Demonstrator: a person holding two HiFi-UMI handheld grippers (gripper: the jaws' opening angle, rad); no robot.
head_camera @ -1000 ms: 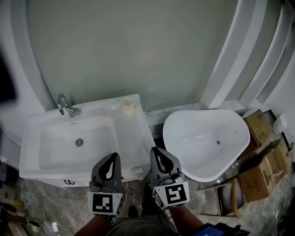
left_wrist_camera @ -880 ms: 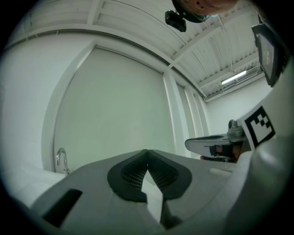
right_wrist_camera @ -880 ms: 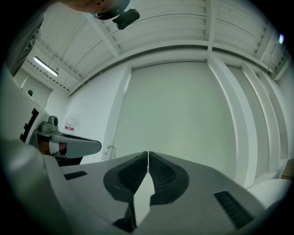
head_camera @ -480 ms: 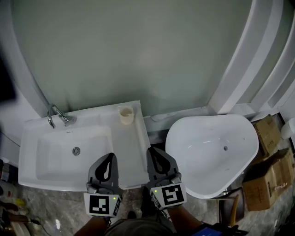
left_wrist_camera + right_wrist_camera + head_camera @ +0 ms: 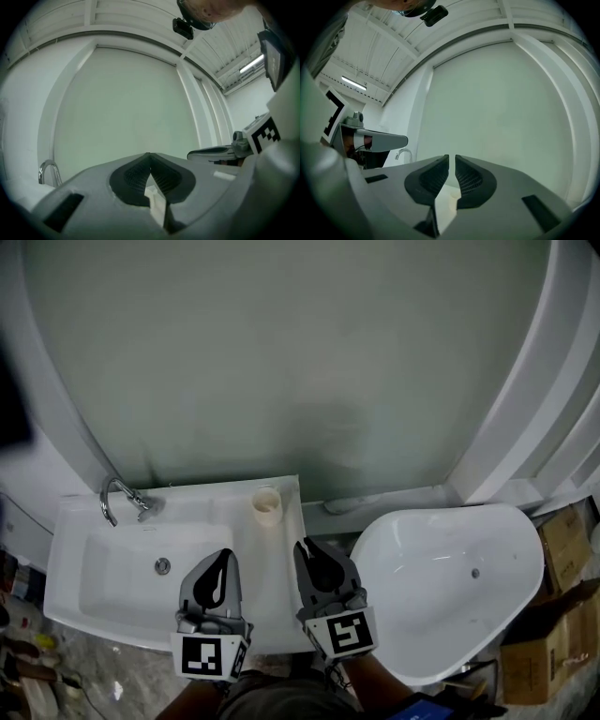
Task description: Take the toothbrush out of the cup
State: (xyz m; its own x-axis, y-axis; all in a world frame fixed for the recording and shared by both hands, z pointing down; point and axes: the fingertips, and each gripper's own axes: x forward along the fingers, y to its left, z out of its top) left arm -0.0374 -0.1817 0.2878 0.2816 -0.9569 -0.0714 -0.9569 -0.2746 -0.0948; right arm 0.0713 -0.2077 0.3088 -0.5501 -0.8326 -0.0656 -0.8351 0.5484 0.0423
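Both jaws are pressed together, empty: left gripper [image 5: 223, 557], right gripper [image 5: 307, 547]. The cup [image 5: 266, 505] stands on the desk [image 5: 272, 563] ahead; no toothbrush shows. Probably light, stiff, slim: pinch its handle above the rim.

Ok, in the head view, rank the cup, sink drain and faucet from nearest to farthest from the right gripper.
1. Cup, just ahead of the right gripper, slightly left.
2. Sink drain, farther left.
3. Faucet, far left, at the back.
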